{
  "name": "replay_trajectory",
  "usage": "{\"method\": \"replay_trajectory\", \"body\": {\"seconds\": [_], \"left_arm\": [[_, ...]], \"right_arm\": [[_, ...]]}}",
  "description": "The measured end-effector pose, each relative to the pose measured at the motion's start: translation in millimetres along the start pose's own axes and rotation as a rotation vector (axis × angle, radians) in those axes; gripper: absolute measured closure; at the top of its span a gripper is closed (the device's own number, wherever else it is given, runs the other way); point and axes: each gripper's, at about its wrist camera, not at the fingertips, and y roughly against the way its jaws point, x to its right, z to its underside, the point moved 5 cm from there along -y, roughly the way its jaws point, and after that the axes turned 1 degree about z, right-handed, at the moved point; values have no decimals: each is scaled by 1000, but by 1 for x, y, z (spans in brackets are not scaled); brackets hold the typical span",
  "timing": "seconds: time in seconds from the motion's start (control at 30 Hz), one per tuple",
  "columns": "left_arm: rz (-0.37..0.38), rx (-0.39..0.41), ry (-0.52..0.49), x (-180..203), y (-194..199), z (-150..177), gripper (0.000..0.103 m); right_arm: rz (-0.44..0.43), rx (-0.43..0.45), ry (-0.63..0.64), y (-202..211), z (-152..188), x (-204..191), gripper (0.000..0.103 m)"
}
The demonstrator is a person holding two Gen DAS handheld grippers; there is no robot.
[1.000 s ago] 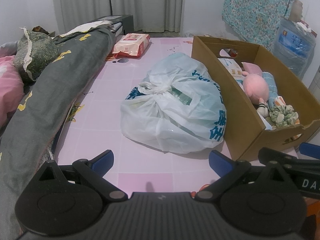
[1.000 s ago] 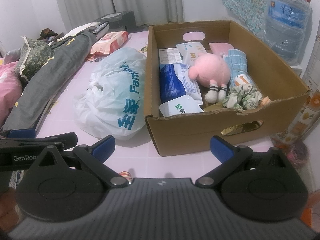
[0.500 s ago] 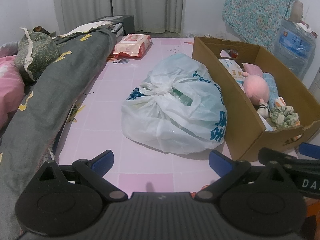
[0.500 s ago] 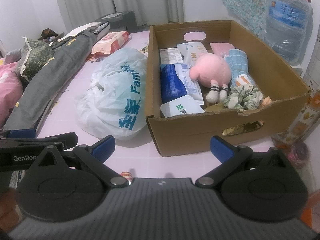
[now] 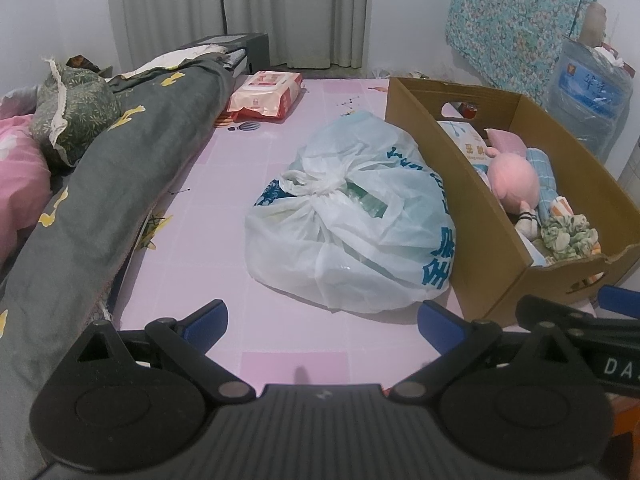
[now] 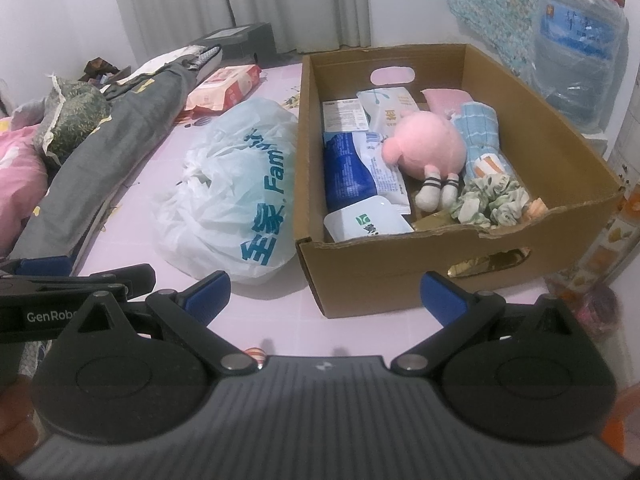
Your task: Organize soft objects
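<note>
Pink plush toy (image 6: 426, 150) lies in cardboard box (image 6: 400, 276); both hand-held grippers spread wide, empty

Both wrist cameras sit low, side by side, facing forward; they share the plastic bag (image 5: 352, 216) and cardboard box (image 6: 400, 268).

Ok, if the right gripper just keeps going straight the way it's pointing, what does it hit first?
Most likely the near wall of the cardboard box, which lies straight ahead of the open right gripper. If it travels above that wall, it would pass over the packets and pink plush inside; depth is unclear.
</note>
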Motion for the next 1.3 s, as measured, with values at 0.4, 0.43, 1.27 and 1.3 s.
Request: {"method": "replay_trajectory", "body": {"seconds": [0.4, 0.43, 1.27, 1.3], "left_arm": [[-2, 1, 2, 0, 0, 0, 1], [-2, 1, 2, 0, 0, 0, 1], [-1, -1, 5, -1, -1, 1, 1], [-1, -1, 5, -1, -1, 1, 1]], "right_arm": [[-5, -3, -2, -2, 0, 1, 1], [-5, -3, -3, -2, 0, 2, 1], [-5, -4, -4, -3, 0, 1, 1], [-5, -4, -4, -4, 0, 0, 1]]}}
